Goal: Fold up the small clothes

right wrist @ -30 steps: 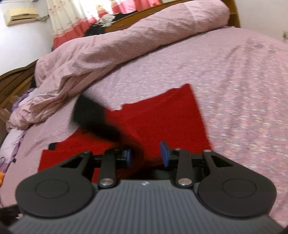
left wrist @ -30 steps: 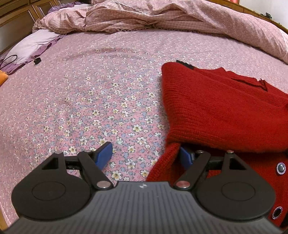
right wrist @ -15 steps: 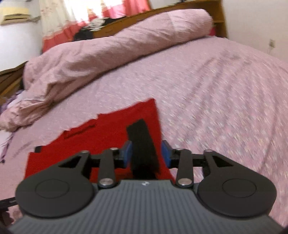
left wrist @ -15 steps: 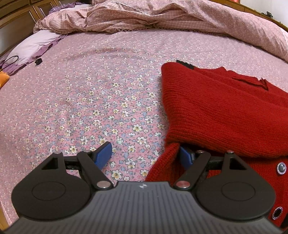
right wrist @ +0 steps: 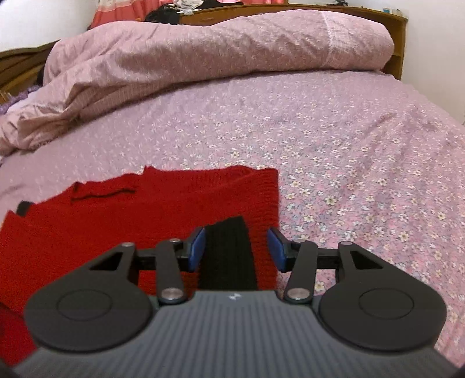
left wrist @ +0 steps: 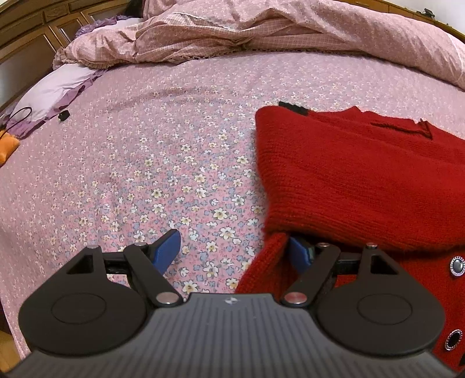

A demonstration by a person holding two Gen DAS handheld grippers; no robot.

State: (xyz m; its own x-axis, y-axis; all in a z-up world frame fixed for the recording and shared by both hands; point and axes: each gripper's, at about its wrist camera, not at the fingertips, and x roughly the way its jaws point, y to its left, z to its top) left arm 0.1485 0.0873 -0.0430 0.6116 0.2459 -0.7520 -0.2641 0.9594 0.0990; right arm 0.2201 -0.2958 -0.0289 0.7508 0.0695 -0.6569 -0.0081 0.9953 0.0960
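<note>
1. In the left wrist view, a white and purple pillow lies at ten o'clock on the bed, with a small black object just beside its lower edge and an orange item at the nine o'clock rim.
2. The pink floral bedsheet fills the middle, and a crumpled pink quilt is heaped along twelve o'clock.
3. The left tongs stand wide apart. The left blue pad hangs over bare sheet, while the right blue pad is tucked under a folded edge of the red knitted cardigan; nothing is pinched between them.
4. That cardigan lies flat on the sheet from two to five o'clock, with round metal-rimmed buttons at four o'clock and a black tab at its far edge.
5. In the right wrist view, the red knitted cardigan spreads from eight o'clock to the centre of the pink floral bedsheet.
6. The right tongs are parted, pads clear of the fabric, with the garment's black knitted cuff and a red strip lying loose between them.
7. The pink quilt lies at twelve o'clock, against a wooden headboard.
</note>
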